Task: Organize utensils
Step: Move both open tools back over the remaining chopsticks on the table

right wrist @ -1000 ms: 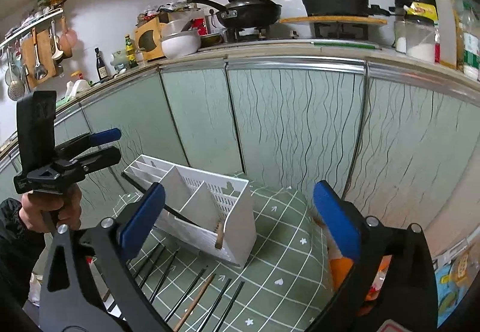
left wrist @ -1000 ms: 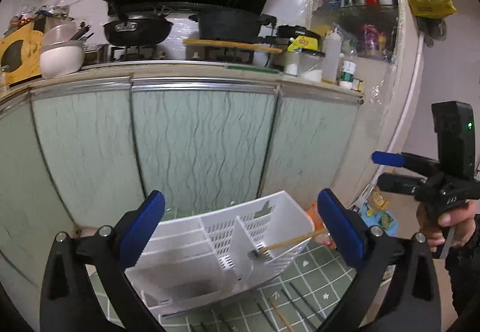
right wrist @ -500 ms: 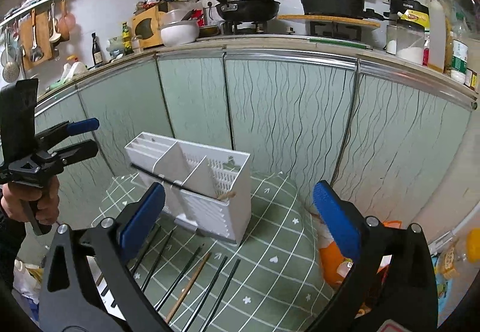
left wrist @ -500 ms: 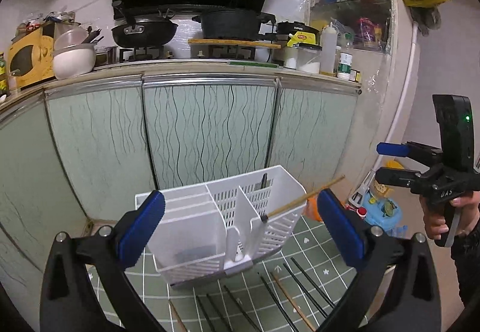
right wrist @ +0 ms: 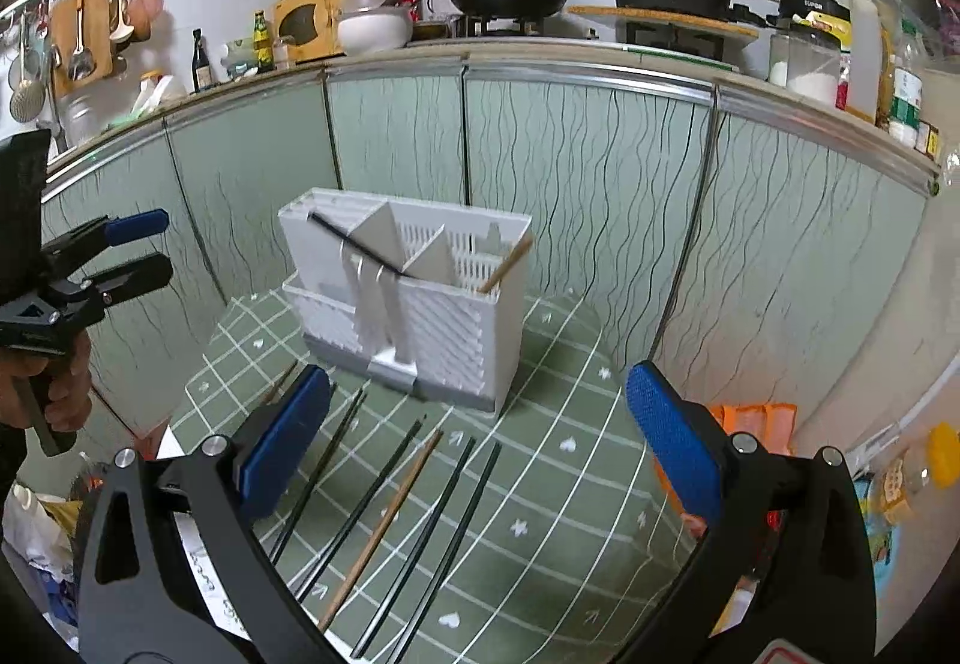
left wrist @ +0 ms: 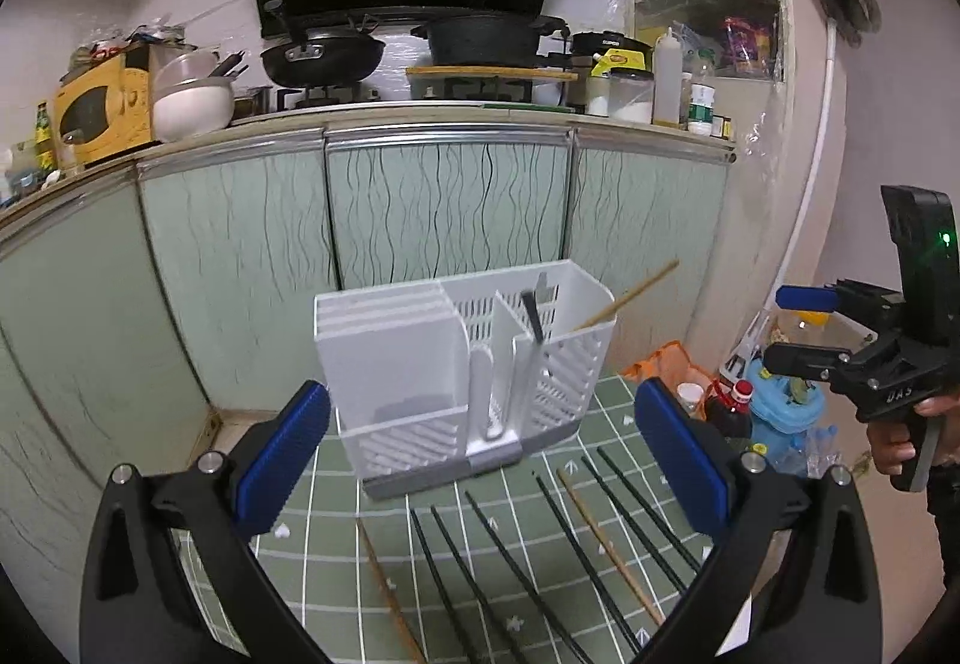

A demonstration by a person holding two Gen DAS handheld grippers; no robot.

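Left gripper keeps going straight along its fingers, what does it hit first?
Most likely the white utensil caddy, dead ahead of the open left gripper. Depth is unclear; if it is angled down, the chopsticks on the mat come first.

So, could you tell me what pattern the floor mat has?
Green mat with a white grid, clearest in the right wrist view.

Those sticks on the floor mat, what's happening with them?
A person holds a gripper in each hand, sorting chopsticks into the white holder. One black chopstick and one wooden chopstick already lean inside it. The rest of the chopsticks lie on the green mat. The left gripper and right gripper are open, holding nothing.
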